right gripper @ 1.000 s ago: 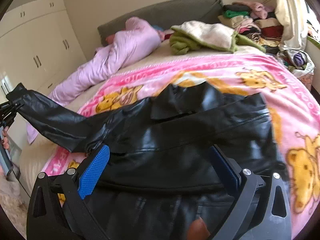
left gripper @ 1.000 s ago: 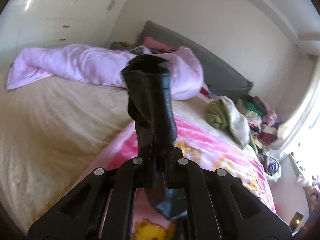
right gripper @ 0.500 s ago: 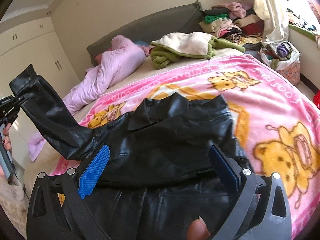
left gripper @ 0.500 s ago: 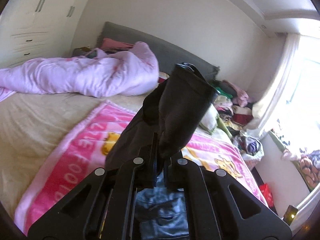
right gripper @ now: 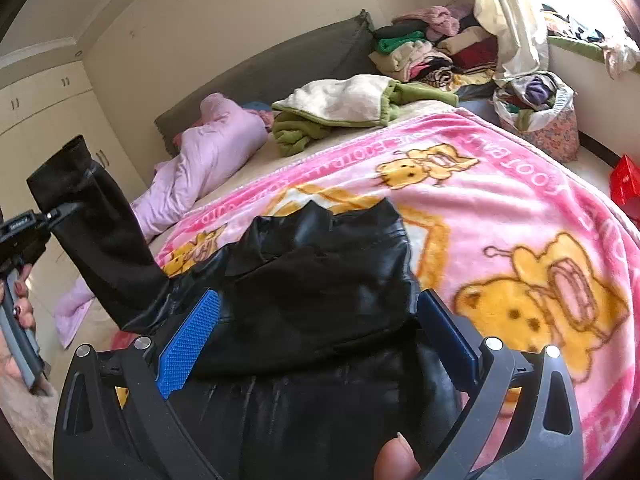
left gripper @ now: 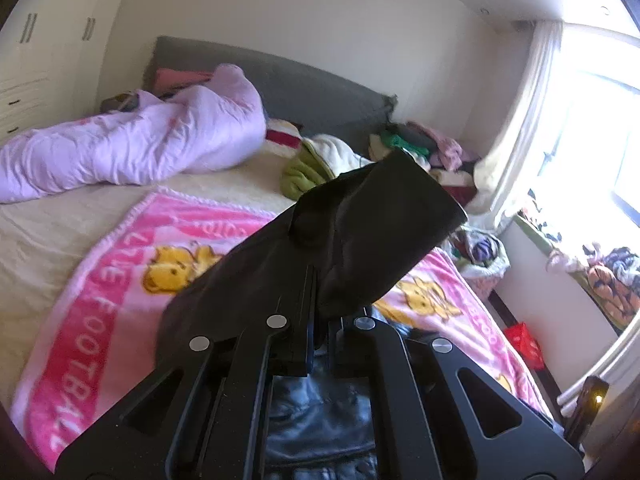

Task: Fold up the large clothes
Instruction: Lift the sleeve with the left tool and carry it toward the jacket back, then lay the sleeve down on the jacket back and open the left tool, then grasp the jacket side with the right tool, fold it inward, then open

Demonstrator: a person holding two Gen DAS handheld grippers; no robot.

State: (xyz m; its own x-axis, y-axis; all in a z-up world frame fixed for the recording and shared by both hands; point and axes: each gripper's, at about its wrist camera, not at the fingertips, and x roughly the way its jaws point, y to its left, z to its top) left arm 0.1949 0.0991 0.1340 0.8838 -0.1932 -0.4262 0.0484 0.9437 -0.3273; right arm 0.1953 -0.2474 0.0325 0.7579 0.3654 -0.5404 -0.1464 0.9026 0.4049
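Observation:
A black leather jacket (right gripper: 320,292) lies on a pink cartoon blanket (right gripper: 500,208) on the bed. My left gripper (left gripper: 320,280) is shut on the jacket's sleeve (left gripper: 372,236) and holds its cuff end up in the air above the blanket. In the right wrist view the left gripper (right gripper: 52,216) shows at the far left, with the raised sleeve (right gripper: 100,240) clamped. My right gripper (right gripper: 316,332) is open, its blue pads (right gripper: 188,332) either side of the jacket body, just above it and holding nothing.
A rolled lilac duvet (left gripper: 132,144) lies along the headboard side. A green and cream blanket (right gripper: 344,108) and stacked clothes (right gripper: 432,48) sit at the far corner. A basket of laundry (right gripper: 536,116) and a red object (right gripper: 624,184) stand on the floor by the window.
My left gripper has swung the sleeve up and toward the right, over the jacket. My right gripper has shifted slightly and stays open over the jacket body.

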